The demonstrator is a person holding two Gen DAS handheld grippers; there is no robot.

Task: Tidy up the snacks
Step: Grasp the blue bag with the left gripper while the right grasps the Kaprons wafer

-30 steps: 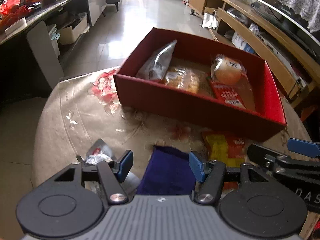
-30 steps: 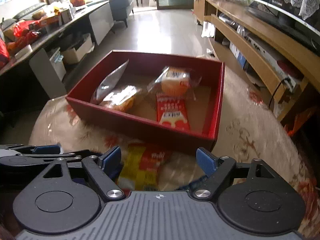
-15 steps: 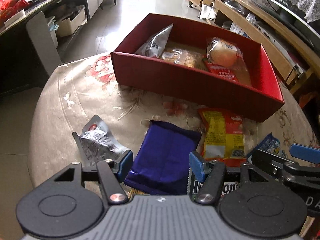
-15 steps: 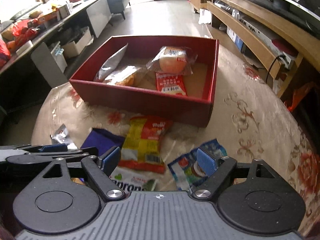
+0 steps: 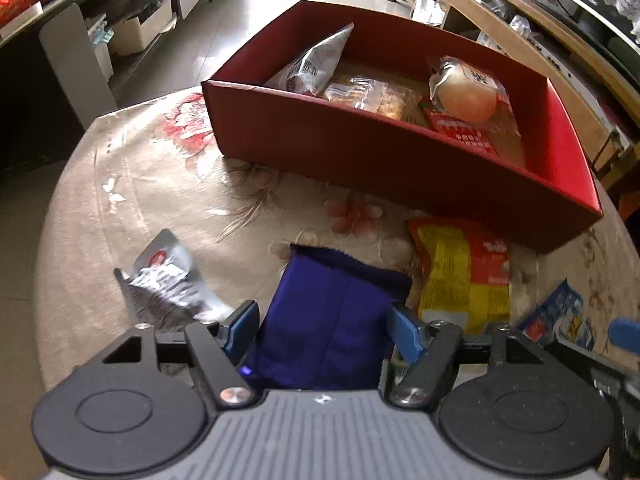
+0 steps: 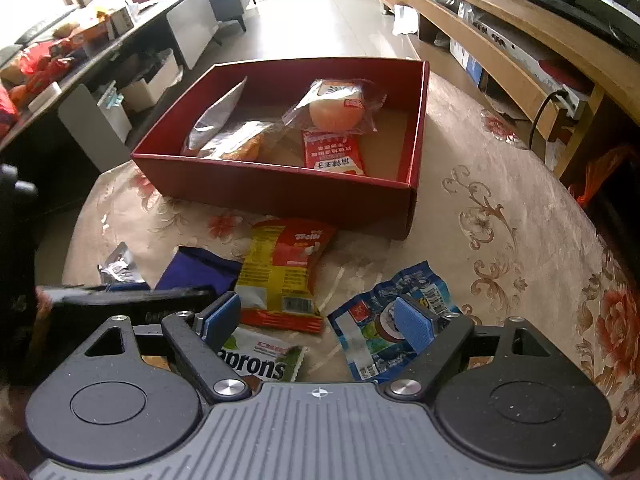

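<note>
A red box (image 5: pixel 384 152) (image 6: pixel 280 192) on the round table holds a silver bag (image 5: pixel 312 64), a bread pack (image 5: pixel 368 94), a bun (image 5: pixel 464 92) and a red packet (image 6: pixel 334 154). Loose snacks lie in front of it: a dark blue packet (image 5: pixel 332 316) (image 6: pixel 200 270), a yellow-red packet (image 5: pixel 464 276) (image 6: pixel 284 272), a silver packet (image 5: pixel 172 280), a blue packet (image 6: pixel 392 320) and a green-white packet (image 6: pixel 260 364). My left gripper (image 5: pixel 322 330) is open, with the dark blue packet between its fingers. My right gripper (image 6: pixel 316 318) is open above the yellow-red and blue packets.
The table (image 6: pixel 500 240) has a beige floral cloth. A wooden TV bench (image 6: pixel 520 40) runs along the right. A dark counter (image 6: pixel 100 52) with boxes and clutter stands at the left. A tiled floor (image 6: pixel 328 20) lies beyond.
Both grippers have pulled back and up from the box, so the loose packets on the table have come into view. The left gripper now straddles the dark blue packet.
</note>
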